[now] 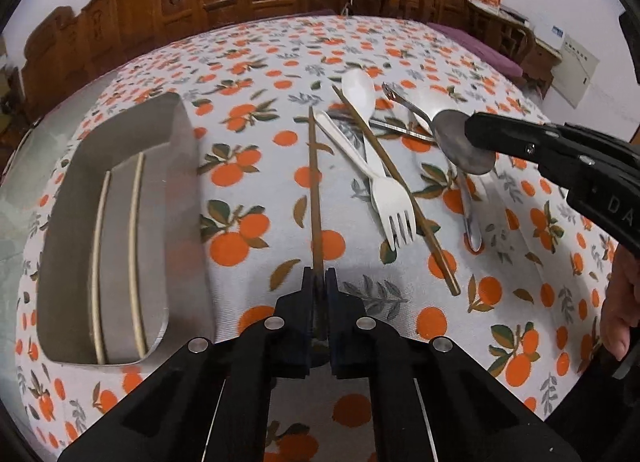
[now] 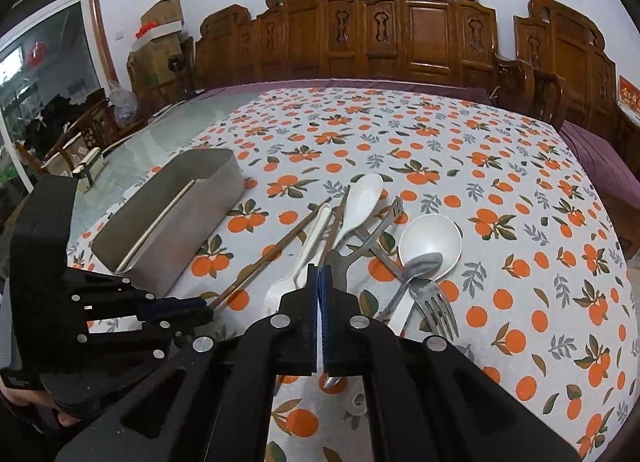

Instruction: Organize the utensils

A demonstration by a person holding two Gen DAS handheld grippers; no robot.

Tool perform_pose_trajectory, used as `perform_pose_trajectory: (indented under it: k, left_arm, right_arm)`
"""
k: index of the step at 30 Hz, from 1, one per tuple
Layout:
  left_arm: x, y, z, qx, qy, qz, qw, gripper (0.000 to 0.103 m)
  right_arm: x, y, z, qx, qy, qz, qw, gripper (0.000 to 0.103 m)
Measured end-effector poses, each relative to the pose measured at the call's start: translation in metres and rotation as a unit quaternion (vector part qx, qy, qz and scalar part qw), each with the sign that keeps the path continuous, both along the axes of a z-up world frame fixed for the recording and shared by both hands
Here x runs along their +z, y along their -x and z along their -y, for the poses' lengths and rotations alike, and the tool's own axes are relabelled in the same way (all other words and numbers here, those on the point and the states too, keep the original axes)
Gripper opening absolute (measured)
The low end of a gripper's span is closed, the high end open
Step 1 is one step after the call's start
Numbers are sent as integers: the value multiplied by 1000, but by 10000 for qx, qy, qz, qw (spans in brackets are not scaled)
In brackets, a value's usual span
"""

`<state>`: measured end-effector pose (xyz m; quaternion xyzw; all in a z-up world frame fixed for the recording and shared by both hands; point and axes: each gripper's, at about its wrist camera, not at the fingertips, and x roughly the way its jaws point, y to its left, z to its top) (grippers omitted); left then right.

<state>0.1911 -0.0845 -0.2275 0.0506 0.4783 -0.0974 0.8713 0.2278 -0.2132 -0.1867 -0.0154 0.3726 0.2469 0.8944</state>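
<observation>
In the left wrist view the left tool [image 1: 319, 282] is seen at lower centre, its jaws narrowed onto the near end of a brown chopstick [image 1: 315, 189], which runs up the frame over the orange-patterned cloth of the bench [image 1: 256, 73]. A grey organizer tray [image 1: 120, 229] lies at the left of the frame; two pale dividers are visible inside it. Right of centre a white plastic fork [image 1: 394, 209] lies with tines toward the bottom of the frame, crossed by a second brown chopstick [image 1: 400, 189]; a white spoon [image 1: 360, 89] lies above them. The right tool [image 1: 480, 135] enters from the right edge and is closed on the bowl of a metal spoon [image 1: 456, 141], held above the cloth. In the right wrist view the right tool [image 2: 319, 274] sits at lower centre with jaws nearly together on a thin metal piece; its far end is seen as a handle [image 2: 394, 209] reaching toward frame centre. The utensil pile is recorded right of centre: a white ladle [image 2: 434, 238], a metal fork [image 2: 436, 310] and a second metal spoon [image 2: 420, 264]. The tray [image 2: 176, 229] is at left of centre, and the left tool [image 2: 200, 306] at lower left grips the chopstick [image 2: 272, 254].
</observation>
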Motion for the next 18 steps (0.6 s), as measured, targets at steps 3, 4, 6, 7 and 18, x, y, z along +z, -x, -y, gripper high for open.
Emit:
perform_pose_trajectory:
  k: [3,4,6,7,18]
  left_arm:
    - [11,5,-3,-8,1,171,9999,4]
    - [15,7,-4,-13,10,238,9997,4]
    - [22,10,-8,5,60,320,9995,4]
    - [24,11,-10,21,91,352,9993,4]
    - [60,23,-29,122,232,712,9971,4]
  right_arm:
    - [10,4,-1,33,-74,122,9999,2]
    - [12,5,-2,42,-93,155,9998,2]
    - [17,6,-3,70,-114,219,9997,2]
    - [20,7,-5,93,-123,257,9996,2]
    - [37,18,-18,275,-161,441,9985,2]
